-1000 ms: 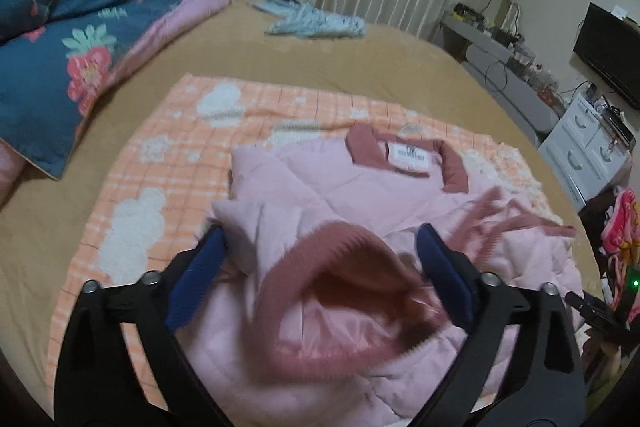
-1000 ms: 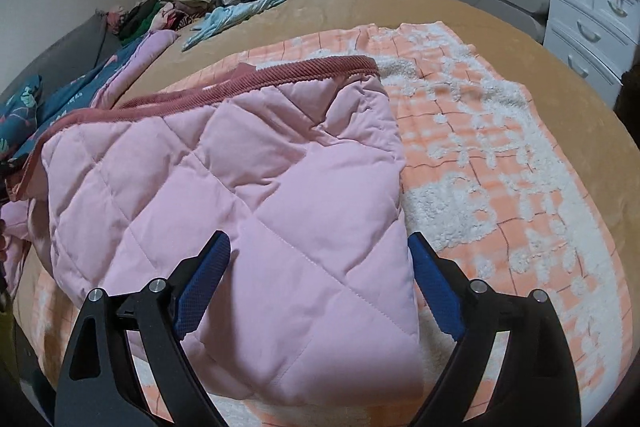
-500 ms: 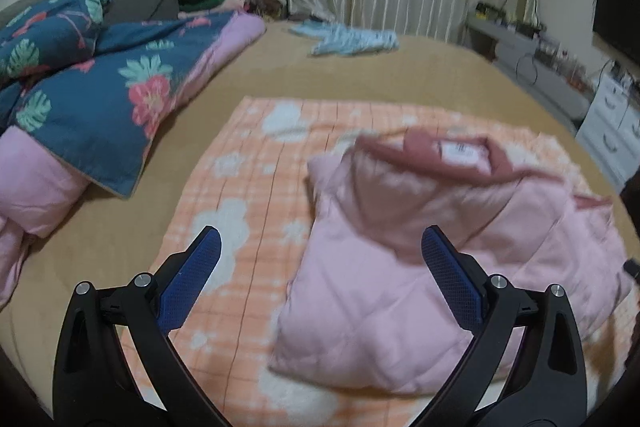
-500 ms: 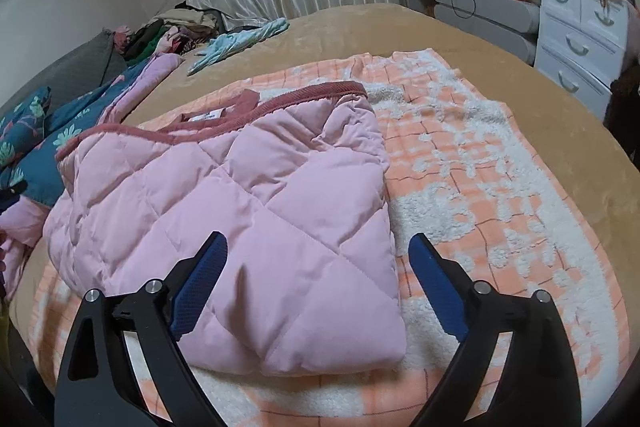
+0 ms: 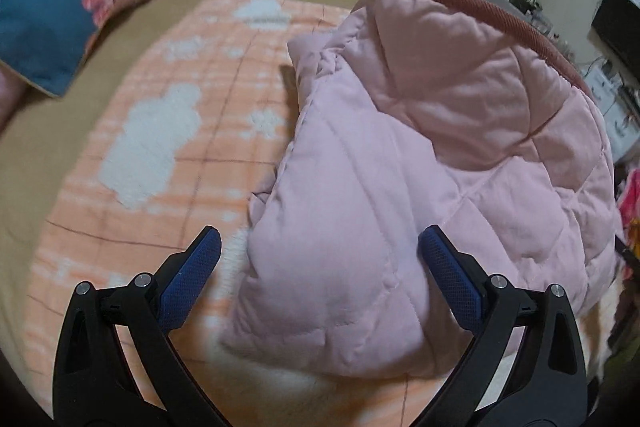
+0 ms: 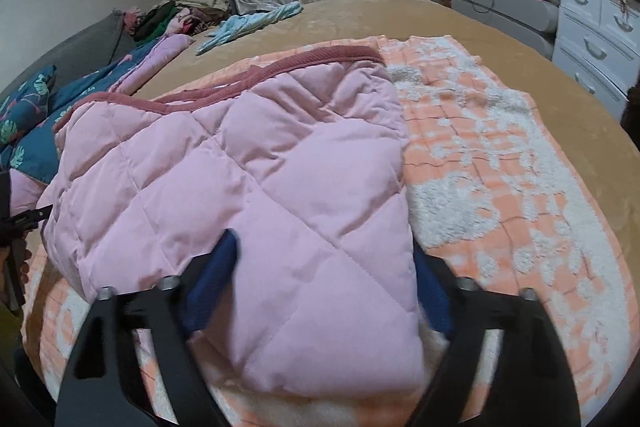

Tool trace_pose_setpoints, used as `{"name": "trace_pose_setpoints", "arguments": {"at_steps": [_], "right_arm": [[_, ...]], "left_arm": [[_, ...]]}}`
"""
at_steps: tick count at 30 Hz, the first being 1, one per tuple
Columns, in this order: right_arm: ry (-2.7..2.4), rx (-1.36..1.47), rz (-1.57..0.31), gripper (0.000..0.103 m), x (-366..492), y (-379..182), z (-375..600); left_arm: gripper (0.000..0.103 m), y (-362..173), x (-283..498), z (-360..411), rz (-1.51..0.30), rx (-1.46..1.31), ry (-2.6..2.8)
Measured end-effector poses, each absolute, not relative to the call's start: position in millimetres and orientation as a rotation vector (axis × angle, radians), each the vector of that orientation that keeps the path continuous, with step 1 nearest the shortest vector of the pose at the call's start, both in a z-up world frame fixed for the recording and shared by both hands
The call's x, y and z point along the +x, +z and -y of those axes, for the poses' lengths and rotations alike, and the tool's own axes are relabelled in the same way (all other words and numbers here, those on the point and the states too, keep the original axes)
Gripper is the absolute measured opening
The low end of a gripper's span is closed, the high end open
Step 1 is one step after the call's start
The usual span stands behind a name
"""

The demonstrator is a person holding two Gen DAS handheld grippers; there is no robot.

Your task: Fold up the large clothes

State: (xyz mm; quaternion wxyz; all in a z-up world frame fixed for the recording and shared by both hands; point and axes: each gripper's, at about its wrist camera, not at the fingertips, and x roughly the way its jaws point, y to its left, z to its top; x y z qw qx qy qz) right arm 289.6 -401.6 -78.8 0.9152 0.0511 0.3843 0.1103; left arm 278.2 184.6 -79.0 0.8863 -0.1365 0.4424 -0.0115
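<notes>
A pink quilted jacket (image 5: pixel 420 155) with a dark pink ribbed hem lies folded on an orange and white checked blanket (image 5: pixel 168 147). In the left wrist view my left gripper (image 5: pixel 320 275) is open, its blue pads either side of the jacket's near left corner. In the right wrist view the jacket (image 6: pixel 248 187) fills the middle. My right gripper (image 6: pixel 324 291) is open, its jaws astride the jacket's near right corner, the fabric lying over the gap. The blanket (image 6: pixel 500 167) shows to the right.
A tan bed cover (image 6: pixel 420 15) lies under the blanket. A blue floral quilt (image 5: pixel 52 11) is at the left. A light blue garment (image 6: pixel 248 25) and a pile of clothes (image 6: pixel 176 15) are at the far end. White drawers (image 6: pixel 596 27) stand at the right.
Both grippers have moved in close to the jacket's near corners. The left gripper let go of the cuff it was around a second ago. The jacket now lies folded over, hem at the far side.
</notes>
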Motion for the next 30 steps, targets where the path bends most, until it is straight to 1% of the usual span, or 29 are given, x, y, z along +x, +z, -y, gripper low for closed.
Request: {"name": "trace_pose_setpoints", "arguments": {"at_steps": [1, 2, 3, 4, 5, 6, 7, 9, 12, 17, 21, 30], "right_arm": [[0.221, 0.093, -0.783, 0.063, 290, -78, 399], [0.223, 0.082, -0.772, 0.055, 291, -77, 396], [0.226, 0.072, -0.760, 0.045, 292, -76, 393], [0.227, 0.057, -0.749, 0.034, 293, -74, 388], [0.226, 0.033, -0.731, 0.026, 294, -71, 383], [0.219, 0.004, -0.711, 0.023, 293, -66, 377], [0.208, -0.021, -0.692, 0.020, 294, -61, 372], [0.190, -0.046, -0.653, 0.018, 298, -50, 365], [0.171, -0.033, -0.579, 0.016, 312, -25, 365], [0.151, 0.018, -0.528, 0.015, 356, 3, 367], [0.127, 0.012, -0.539, 0.015, 390, 4, 358], [0.063, -0.038, -0.613, 0.014, 448, -31, 349]], "left_arm": [[0.093, -80, 279, -184, -0.917, -0.290, -0.033], [0.082, -81, 280, -184, -0.910, -0.297, -0.047], [0.059, -82, 281, -180, -0.905, -0.304, -0.073], [0.051, -80, 282, -175, -0.898, -0.303, -0.101], [0.036, -77, 282, -168, -0.884, -0.264, -0.105], [0.020, -71, 281, -160, -0.860, -0.217, -0.110], [0.017, -65, 281, -154, -0.835, -0.181, -0.102], [0.014, -52, 280, -148, -0.792, -0.140, -0.084], [0.012, -25, 283, -149, -0.713, -0.140, -0.064], [0.012, 1, 317, -151, -0.674, -0.134, -0.027], [0.012, 0, 347, -148, -0.688, -0.114, 0.025], [0.013, -30, 394, -147, -0.764, -0.076, 0.103]]}}
